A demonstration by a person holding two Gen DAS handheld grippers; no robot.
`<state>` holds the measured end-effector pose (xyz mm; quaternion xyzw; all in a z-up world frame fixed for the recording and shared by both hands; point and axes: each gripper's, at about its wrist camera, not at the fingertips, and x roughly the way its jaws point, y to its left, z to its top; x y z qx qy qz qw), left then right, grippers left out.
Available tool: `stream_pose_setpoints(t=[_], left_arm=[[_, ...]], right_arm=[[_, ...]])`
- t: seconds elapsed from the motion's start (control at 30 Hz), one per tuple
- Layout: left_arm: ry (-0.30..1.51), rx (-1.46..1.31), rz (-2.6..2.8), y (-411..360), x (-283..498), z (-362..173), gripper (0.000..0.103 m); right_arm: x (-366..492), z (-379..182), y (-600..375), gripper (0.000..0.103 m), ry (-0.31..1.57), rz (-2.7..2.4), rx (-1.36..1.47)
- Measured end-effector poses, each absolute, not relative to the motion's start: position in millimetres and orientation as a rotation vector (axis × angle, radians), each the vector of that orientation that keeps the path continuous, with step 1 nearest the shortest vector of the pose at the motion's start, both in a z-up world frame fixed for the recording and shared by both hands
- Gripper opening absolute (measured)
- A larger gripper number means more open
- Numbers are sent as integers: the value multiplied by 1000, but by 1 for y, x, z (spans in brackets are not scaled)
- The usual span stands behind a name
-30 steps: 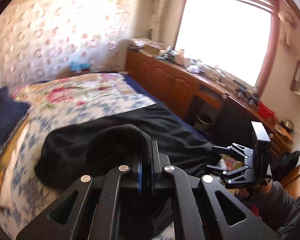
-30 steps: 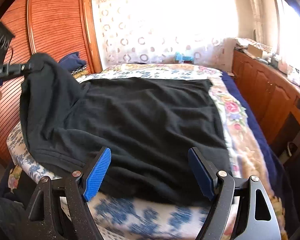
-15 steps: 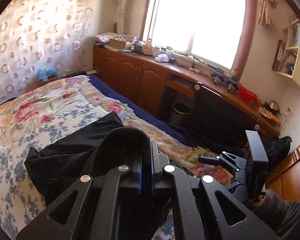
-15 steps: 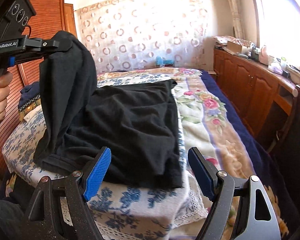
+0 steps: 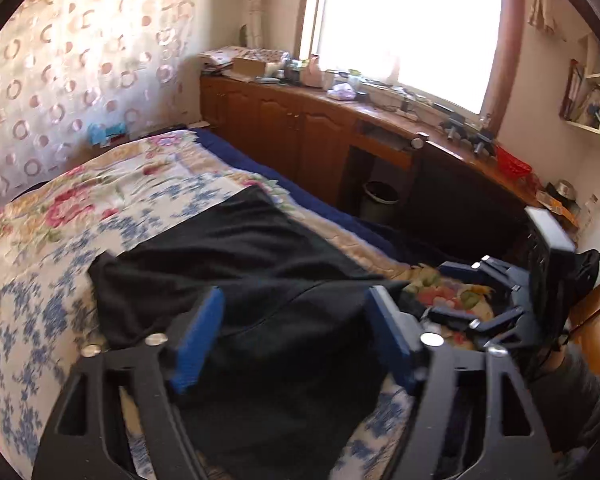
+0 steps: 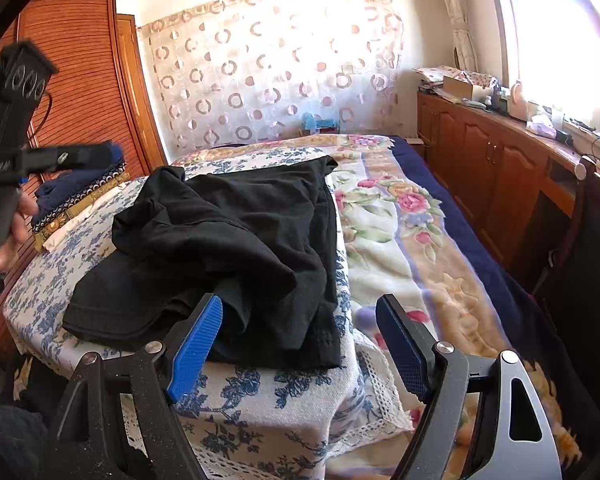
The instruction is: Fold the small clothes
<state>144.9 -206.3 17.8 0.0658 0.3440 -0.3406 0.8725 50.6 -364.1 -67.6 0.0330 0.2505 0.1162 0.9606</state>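
A black garment (image 6: 236, 240) lies rumpled on the blue-flowered cloth (image 6: 284, 400) over the bed, one side thrown over the rest. My left gripper (image 5: 294, 332) hovers just above it, jaws opening. Black cloth shows between and below the blue pads (image 5: 198, 332), and they do not press on it. In the right wrist view the left gripper (image 6: 80, 158) hangs in the air at the left, clear of the garment. My right gripper (image 6: 298, 344) stands open at the garment's near edge with nothing held. It also shows in the left wrist view as the right gripper (image 5: 480, 312), low at the right.
Folded clothes (image 6: 80, 196) are stacked at the bed's left side by a wooden wardrobe (image 6: 80, 80). A rose-patterned blanket (image 6: 400, 240) covers the bed's right half. Wooden cabinets (image 6: 500, 168) with clutter run under the window, with a bin (image 5: 380, 202) below. A hand (image 6: 12, 224) grips the left handle.
The left gripper, shut on the lifted garment before, has opened wide. The garment has dropped onto the bed, folded over itself. The right gripper stays open.
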Motion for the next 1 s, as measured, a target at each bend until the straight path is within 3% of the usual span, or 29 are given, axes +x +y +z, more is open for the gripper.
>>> stream_pose_setpoints(t=[0.6,1.0], left_arm=[[834,104,-426,-98,149,-69,80],[842,54,-385,-72,138,-88,80]], right_arm=[[84,-62,-318,81,524,318,-8],[114,-57,-283,81,550,399,-81]])
